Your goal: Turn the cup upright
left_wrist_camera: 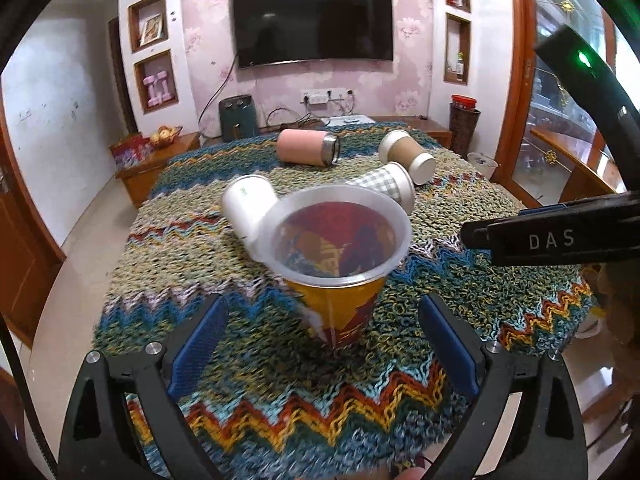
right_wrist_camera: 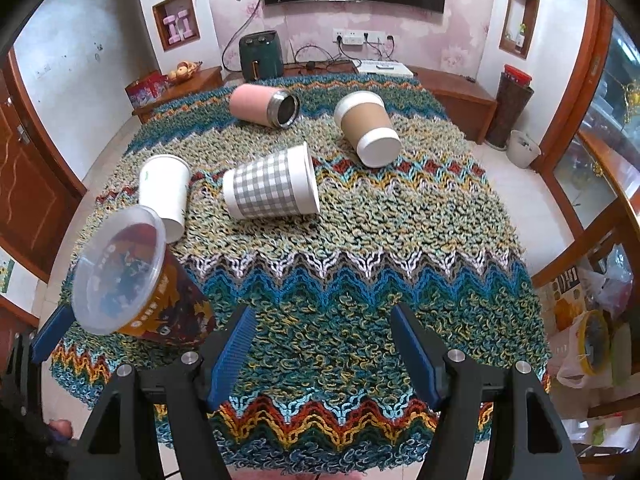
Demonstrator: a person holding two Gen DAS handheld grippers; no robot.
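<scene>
An orange printed cup with a clear plastic lid stands upright on the knitted cloth, between and just beyond my open left gripper; the fingers do not touch it. In the right wrist view the same cup is at the near left. My right gripper is open and empty over the cloth. A white paper cup, a grey checked cup, a brown sleeved cup and a pink steel tumbler lie on their sides farther back.
The cloth covers a table whose edges drop to a tiled floor. A low wooden cabinet with an air fryer stands behind, a bin at right. The right gripper's finger reaches in at right in the left wrist view.
</scene>
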